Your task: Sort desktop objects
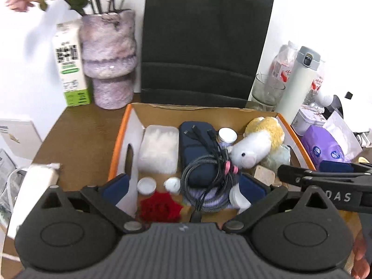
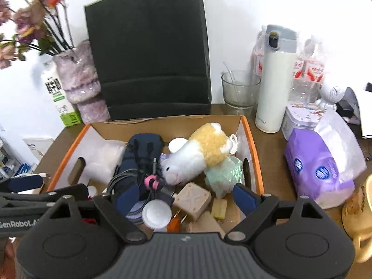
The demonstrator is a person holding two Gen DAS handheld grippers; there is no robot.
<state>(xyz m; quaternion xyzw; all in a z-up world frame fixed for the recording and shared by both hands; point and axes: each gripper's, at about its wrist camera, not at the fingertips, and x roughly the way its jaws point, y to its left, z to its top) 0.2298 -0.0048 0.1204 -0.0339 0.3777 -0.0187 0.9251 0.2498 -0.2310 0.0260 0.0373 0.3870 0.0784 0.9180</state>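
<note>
Now | both tools (image 1: 183, 186) (image 2: 186, 196) apart, unloaded | over crowded box (image 1: 119, 139) | rim clear

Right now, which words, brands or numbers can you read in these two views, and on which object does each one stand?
"GenRobot.A", cut off at the edge: on the left hand-held gripper, seen from the right wrist.
"DAS", its start hidden: on the right hand-held gripper, seen from the left wrist.
Milk carton: large characters and small print, too blurred to read.
White flask: small mark near its base, too small.
Purple tissue pack: round blue logos, unreadable.
</note>
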